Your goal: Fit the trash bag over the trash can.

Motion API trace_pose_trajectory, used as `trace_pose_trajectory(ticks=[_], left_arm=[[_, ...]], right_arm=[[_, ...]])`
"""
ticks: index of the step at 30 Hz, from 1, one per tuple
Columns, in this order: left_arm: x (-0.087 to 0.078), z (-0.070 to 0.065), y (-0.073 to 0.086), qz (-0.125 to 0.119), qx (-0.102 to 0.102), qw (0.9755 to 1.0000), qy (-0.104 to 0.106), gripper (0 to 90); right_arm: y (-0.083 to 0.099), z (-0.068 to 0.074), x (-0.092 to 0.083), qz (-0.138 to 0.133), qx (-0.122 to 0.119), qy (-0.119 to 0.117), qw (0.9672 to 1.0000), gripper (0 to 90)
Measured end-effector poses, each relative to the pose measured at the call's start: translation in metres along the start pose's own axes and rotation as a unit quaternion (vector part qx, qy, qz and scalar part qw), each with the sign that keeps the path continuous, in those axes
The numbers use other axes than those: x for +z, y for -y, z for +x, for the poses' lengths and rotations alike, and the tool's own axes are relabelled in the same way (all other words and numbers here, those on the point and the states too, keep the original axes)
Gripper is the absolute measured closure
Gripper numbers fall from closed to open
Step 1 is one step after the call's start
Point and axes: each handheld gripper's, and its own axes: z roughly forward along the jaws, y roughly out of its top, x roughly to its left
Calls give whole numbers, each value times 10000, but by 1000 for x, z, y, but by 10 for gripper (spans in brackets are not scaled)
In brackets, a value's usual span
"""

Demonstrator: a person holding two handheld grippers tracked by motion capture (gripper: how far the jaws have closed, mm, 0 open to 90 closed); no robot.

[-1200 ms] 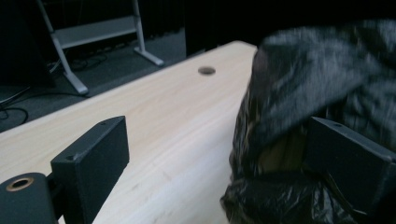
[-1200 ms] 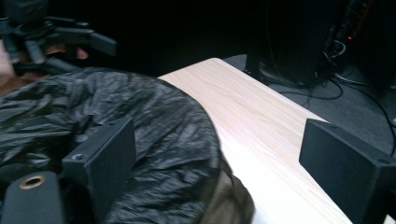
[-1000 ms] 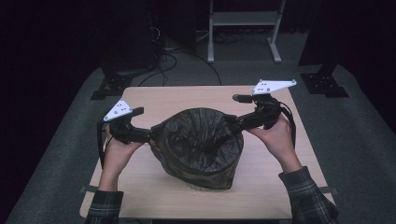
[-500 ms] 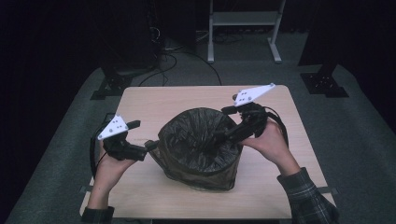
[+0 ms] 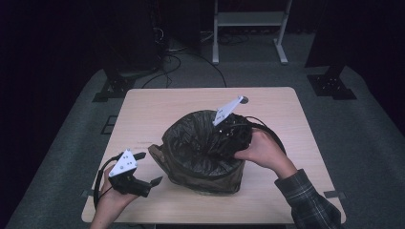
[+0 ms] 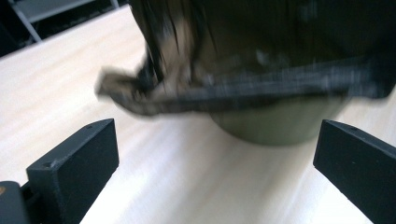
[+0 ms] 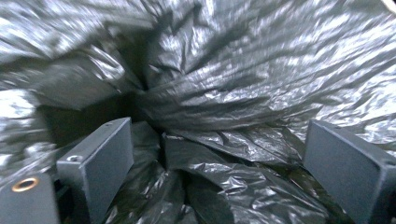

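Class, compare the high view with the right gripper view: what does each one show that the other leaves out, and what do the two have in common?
High view alone: the wooden table, the whole bin standing on it, the left gripper held open beside the bin, apart from it, and the person's hands and plaid sleeve.

Right gripper view alone: the close-up creases of the liner deep inside the bin, and the right gripper's spread fingers with nothing between them.

Both: the black plastic liner and the right gripper reaching into it.
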Motion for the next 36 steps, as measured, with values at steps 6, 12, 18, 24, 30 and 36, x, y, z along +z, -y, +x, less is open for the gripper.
trace_pose_trajectory(ticks=[6, 12, 18, 24, 30, 36], left_arm=[[7, -5, 25, 310, 7, 9995, 36, 0], [16, -1, 45, 506, -4, 9987, 73, 0], [27, 1, 54, 751, 27, 9971, 74, 0], [33, 3, 59, 863, 23, 9962, 90, 0], [41, 2, 63, 1076, 73, 9941, 101, 0], [42, 2, 62, 1099, 27, 9939, 128, 0]], right_arm=[[-5, 3, 10, 416, -237, 88, 9988, 84], [-7, 6, 22, 685, -284, 11, 9972, 84], [-8, 6, 27, 973, -268, -45, 9949, 85], [-8, 5, 20, 626, -209, -66, 9978, 85], [-19, 4, -3, 44, -201, -75, 9998, 85], [-41, 8, -9, -382, -261, -60, 9989, 85]])
